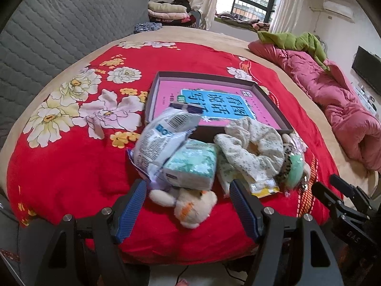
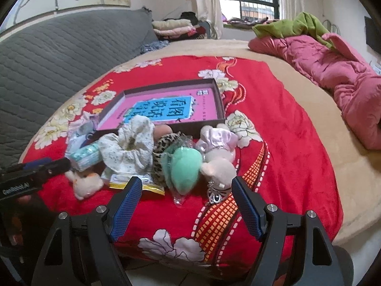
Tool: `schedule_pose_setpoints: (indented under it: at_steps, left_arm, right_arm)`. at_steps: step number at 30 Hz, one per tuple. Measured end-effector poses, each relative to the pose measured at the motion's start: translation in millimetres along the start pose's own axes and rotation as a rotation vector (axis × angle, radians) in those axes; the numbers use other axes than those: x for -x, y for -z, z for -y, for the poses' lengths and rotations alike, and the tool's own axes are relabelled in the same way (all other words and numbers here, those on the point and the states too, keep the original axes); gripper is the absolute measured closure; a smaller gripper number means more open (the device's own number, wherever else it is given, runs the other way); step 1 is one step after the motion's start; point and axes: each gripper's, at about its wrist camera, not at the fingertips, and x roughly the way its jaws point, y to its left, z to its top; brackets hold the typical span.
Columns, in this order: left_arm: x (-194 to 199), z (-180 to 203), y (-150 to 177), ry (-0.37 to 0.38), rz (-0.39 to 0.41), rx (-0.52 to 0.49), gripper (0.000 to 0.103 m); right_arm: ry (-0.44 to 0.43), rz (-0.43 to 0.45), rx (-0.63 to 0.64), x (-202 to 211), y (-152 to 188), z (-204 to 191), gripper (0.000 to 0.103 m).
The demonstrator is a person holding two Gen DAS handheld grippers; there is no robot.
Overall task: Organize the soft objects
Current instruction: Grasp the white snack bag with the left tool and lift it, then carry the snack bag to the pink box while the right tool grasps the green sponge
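My left tool (image 1: 188,202) was spread wide and held nothing; just past its fingertips lay a small plush (image 1: 190,206) on the red blanket (image 1: 71,178). My right tool (image 2: 187,199) was spread too, empty, with the green puff (image 2: 184,166) and the pink pig (image 2: 219,164) right ahead of it. The soft things sat in one heap on the bed, near its front edge. Behind the plush were a tissue pack (image 1: 190,164) and a crinkly bag (image 1: 162,140) leaning on it, then a floral scrunchie (image 1: 252,147) beside a leopard band (image 2: 166,143). Beyond the heap stood the open box (image 1: 273,97), touching it, a pink book (image 1: 214,102) lying flat inside. All of it looked light and squashy, I judged; the plush would give under the pads, so I'd pinch its body across the middle. The bag looked slippery; better to take it by its sealed edge. Farther off lay a pink quilt (image 2: 333,71).
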Motion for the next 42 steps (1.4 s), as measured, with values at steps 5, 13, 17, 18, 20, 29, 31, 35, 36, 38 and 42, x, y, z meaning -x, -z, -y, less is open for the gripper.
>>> schedule_pose_setpoints:
  at_steps: [5, 13, 17, 18, 20, 29, 31, 35, 36, 38, 42]
  left_arm:
    - [-5, -15, -10, 0.003, 0.024, 0.024, 0.031]
    - [-22, -28, -32, 0.015, 0.024, -0.001, 0.031]
    - [-37, -34, -41, 0.007, 0.005, -0.002, 0.031]
    - [-41, -35, -43, 0.004, 0.001, -0.001, 0.031]
    - [-49, -36, -46, 0.006, -0.009, -0.005, 0.031]
    - [-79, -41, -52, 0.005, -0.055, 0.017, 0.031]
    - [-83, -45, -54, 0.005, -0.060, 0.032, 0.031]
    - [-90, -51, -56, 0.002, -0.065, 0.052, 0.031]
    - [-91, -53, -56, 0.004, -0.064, 0.056, 0.032]
    - [-93, -55, -57, 0.016, -0.056, 0.064, 0.039]
    - [-95, -58, -55, 0.025, -0.047, 0.072, 0.053]
  right_arm:
    - [0.010, 0.003, 0.024, -10, -2, -1, 0.024]
    - [0.000, -0.027, 0.063, -30, -3, -5, 0.038]
    - [-0.005, -0.027, 0.093, -37, -3, -10, 0.043]
    - [-0.005, -0.027, 0.098, -38, -3, -11, 0.046]
    - [-0.005, -0.029, 0.107, -42, -4, -12, 0.050]
    - [0.000, -0.031, 0.126, -54, -7, -10, 0.060]
    - [0.006, -0.032, 0.133, -56, -7, -11, 0.060]
    - [0.015, -0.035, 0.136, -60, -7, -11, 0.060]
    - [0.016, -0.033, 0.136, -60, -7, -11, 0.060]
    - [0.010, -0.030, 0.137, -62, -7, -10, 0.060]
    - [-0.004, -0.016, 0.124, -60, -8, -7, 0.071]
